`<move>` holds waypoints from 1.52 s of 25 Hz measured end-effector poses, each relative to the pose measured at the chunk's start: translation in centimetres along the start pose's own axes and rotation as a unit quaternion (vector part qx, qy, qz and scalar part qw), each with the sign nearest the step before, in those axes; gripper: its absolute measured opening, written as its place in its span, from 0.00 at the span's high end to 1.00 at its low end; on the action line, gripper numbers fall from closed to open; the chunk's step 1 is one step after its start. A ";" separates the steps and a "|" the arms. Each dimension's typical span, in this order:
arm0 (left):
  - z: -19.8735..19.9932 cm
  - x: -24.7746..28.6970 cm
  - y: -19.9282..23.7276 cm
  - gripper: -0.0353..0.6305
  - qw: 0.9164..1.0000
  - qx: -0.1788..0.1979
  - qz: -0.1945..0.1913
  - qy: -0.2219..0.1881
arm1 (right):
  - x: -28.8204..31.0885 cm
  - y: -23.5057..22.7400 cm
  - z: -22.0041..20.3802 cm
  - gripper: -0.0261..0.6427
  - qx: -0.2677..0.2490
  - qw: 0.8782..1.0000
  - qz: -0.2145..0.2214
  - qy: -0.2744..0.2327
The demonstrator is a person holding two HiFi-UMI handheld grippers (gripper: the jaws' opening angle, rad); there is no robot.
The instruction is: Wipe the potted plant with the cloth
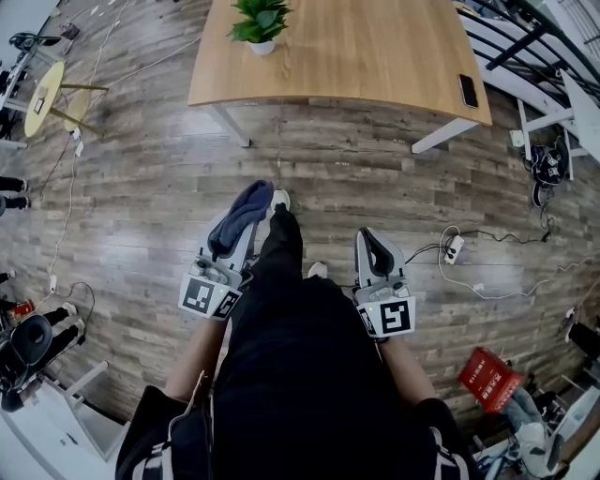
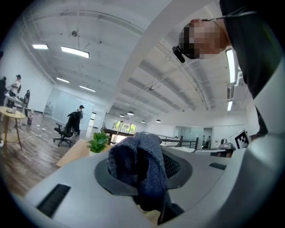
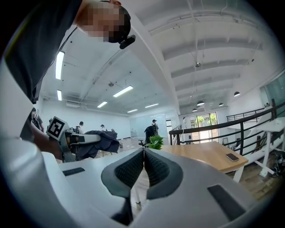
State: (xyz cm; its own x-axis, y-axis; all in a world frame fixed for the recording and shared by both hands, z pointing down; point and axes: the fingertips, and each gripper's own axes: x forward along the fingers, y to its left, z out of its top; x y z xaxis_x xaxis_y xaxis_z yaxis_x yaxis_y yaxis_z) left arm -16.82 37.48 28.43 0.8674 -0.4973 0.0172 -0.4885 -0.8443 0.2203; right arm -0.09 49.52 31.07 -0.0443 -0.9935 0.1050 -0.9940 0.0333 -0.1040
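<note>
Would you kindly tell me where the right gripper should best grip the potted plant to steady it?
Probably the white pot, approached level from the table's near edge: the leaves spread over the top, while the pot's side is bare.

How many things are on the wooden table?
2: a potted plant near the table's left end in the head view, a dark phone by its right edge. The far side is out of view, so more may be hidden.

Dark blue-grey cloth (image 1: pixel 246 212). Leafy green plant (image 1: pixel 260 19), white pot (image 1: pixel 262 46), at the left edge of the pale wood table (image 1: pixel 375 56); black phone (image 1: pixel 468 90) at its right edge. Grey-brown plank floor (image 1: pixel 141 187), red box (image 1: pixel 489 380).
</note>
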 end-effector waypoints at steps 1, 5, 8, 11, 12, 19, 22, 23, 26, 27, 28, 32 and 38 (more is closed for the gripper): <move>0.2 1.1 0.8 0.74 1.000 -0.005 -0.011 -0.009 | 1.3 -0.5 0.2 0.93 -0.003 1.000 -0.003 0.002; 0.4 4.5 3.9 0.74 0.999 0.031 -0.043 -0.006 | 5.8 -2.8 1.6 0.93 -0.007 0.999 -0.021 0.023; 0.6 6.7 7.5 0.74 0.999 0.022 -0.032 0.002 | 9.4 -4.1 2.5 0.93 -0.007 0.999 -0.019 0.033; 1.0 8.7 11.7 0.74 1.000 0.009 -0.021 0.010 | 14.1 -4.1 3.4 0.93 0.012 0.999 -0.009 0.036; 1.2 9.3 12.9 0.74 1.000 0.007 -0.020 0.011 | 15.6 -3.9 3.8 0.93 0.014 0.999 -0.006 0.035; 2.6 13.3 18.9 0.74 1.000 -0.018 -0.017 0.002 | 23.8 -3.8 6.0 0.93 0.003 1.000 -0.007 0.022; 0.5 14.9 20.8 0.74 0.999 -0.023 -0.026 0.039 | 26.4 -4.6 5.9 0.93 -0.005 1.000 -0.008 0.025; -0.1 15.5 21.2 0.74 0.998 -0.022 -0.027 0.049 | 27.1 -4.9 5.9 0.93 -0.006 1.000 -0.007 0.028; -0.8 17.1 22.9 0.74 0.997 -0.031 -0.013 0.062 | 29.2 -5.7 5.9 0.93 -0.015 0.999 -0.001 0.032; -1.2 17.7 23.8 0.74 0.997 -0.037 -0.005 0.061 | 30.1 -5.9 5.7 0.93 -0.019 0.999 0.004 0.031; -1.6 18.3 25.0 0.74 0.997 -0.044 0.006 0.056 | 31.1 -6.3 5.4 0.93 -0.024 0.999 0.010 0.032; -4.8 20.8 30.2 0.74 0.992 -0.073 0.075 0.068 | 35.2 -8.3 3.2 0.93 -0.032 0.998 0.033 0.032; -10.2 26.0 34.4 0.74 0.983 -0.041 0.098 0.147 | 43.1 -11.4 -1.4 0.89 -0.029 0.993 0.094 0.069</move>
State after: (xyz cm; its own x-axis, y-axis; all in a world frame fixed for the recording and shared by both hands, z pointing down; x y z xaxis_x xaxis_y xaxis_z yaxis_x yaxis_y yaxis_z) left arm -10.08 -2.48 46.37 0.7528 -0.5599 0.3463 -0.6506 -0.7128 0.2620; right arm 9.21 6.43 38.20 -0.2383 -0.9448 0.2250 -0.9709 0.2263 -0.0781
